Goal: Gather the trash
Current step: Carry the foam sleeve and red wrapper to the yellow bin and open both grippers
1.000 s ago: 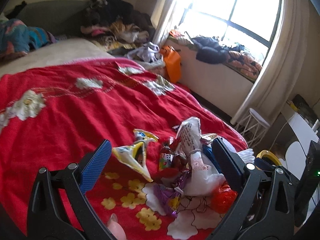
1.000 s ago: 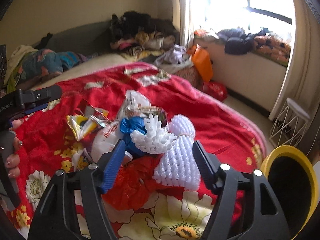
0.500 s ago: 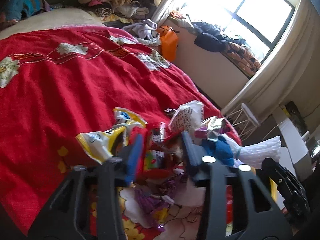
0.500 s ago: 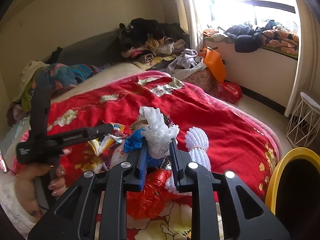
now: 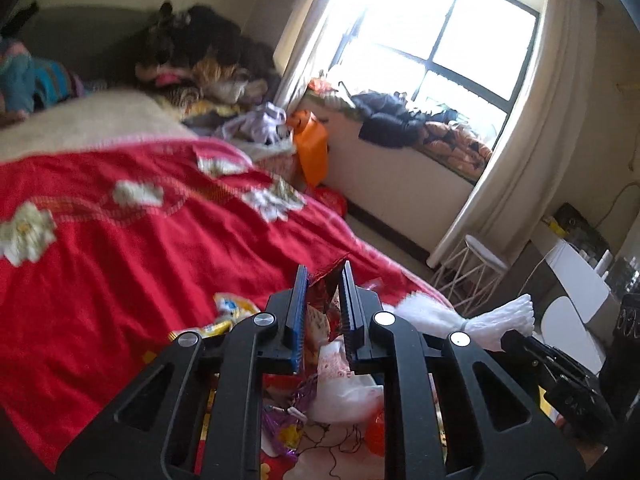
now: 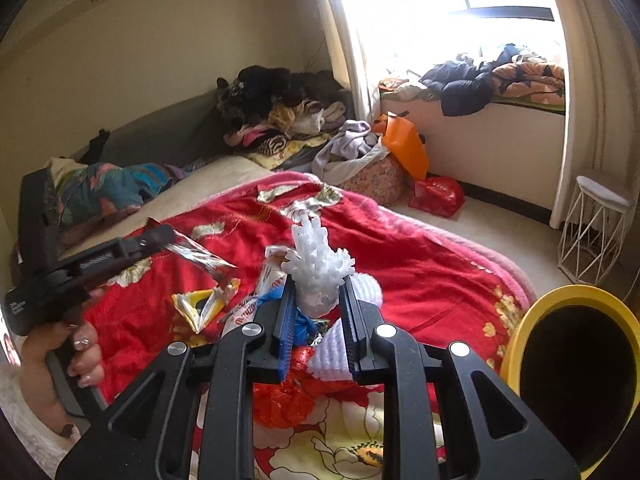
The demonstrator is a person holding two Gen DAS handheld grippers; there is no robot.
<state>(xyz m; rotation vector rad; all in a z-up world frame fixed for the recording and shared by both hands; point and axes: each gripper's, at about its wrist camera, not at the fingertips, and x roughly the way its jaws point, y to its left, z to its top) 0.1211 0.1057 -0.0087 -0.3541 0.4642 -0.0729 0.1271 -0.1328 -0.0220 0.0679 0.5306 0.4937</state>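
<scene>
- The left gripper has just clamped onto a red wrapper above the bed; that thin foil could slide out.
- The right gripper grasps white foam netting; its springy, loose end could catch the rim of the yellow bin at its right.
</scene>
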